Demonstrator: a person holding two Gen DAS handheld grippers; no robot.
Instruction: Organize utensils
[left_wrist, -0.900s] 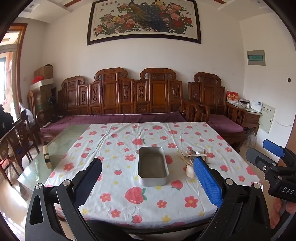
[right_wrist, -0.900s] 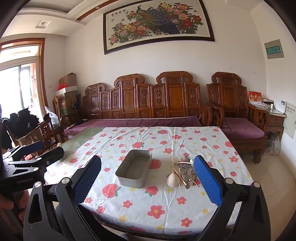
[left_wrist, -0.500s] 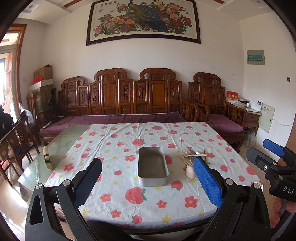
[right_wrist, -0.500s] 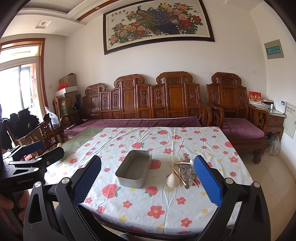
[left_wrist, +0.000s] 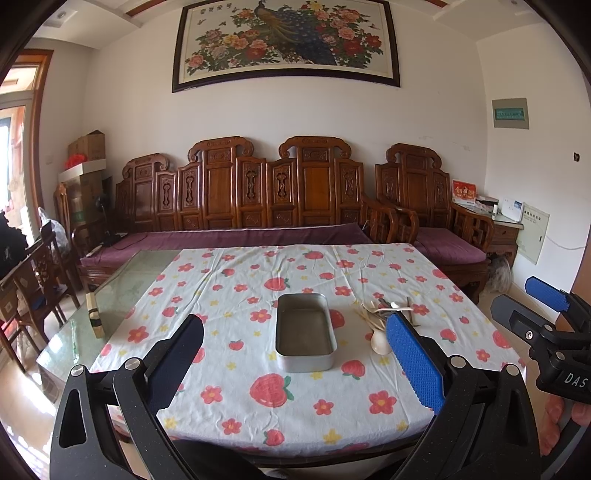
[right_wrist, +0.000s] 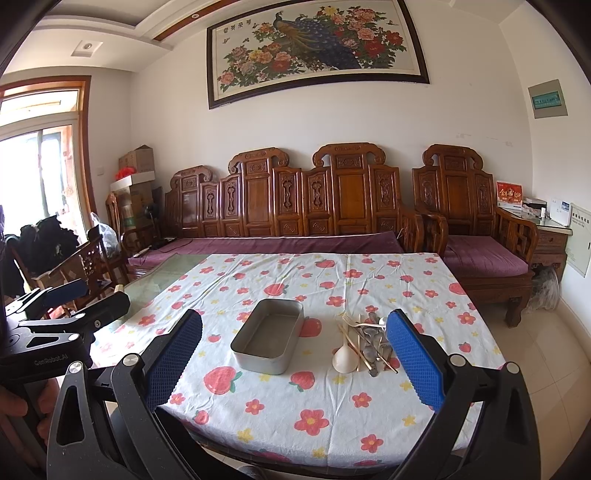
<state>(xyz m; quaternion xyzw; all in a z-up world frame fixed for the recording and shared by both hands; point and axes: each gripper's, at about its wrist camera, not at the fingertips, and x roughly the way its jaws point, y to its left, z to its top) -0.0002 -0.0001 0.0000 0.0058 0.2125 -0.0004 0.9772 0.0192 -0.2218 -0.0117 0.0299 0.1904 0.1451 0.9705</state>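
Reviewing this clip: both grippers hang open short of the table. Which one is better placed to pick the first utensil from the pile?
The right gripper, probably. The utensil pile lies on the right of the metal tray, near its right finger. For the left gripper, the tray sits centred and the pile is off to the side.

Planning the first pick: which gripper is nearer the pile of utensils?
Right. The right gripper faces the utensils just off its right finger; the left gripper sits farther left, facing the metal tin.
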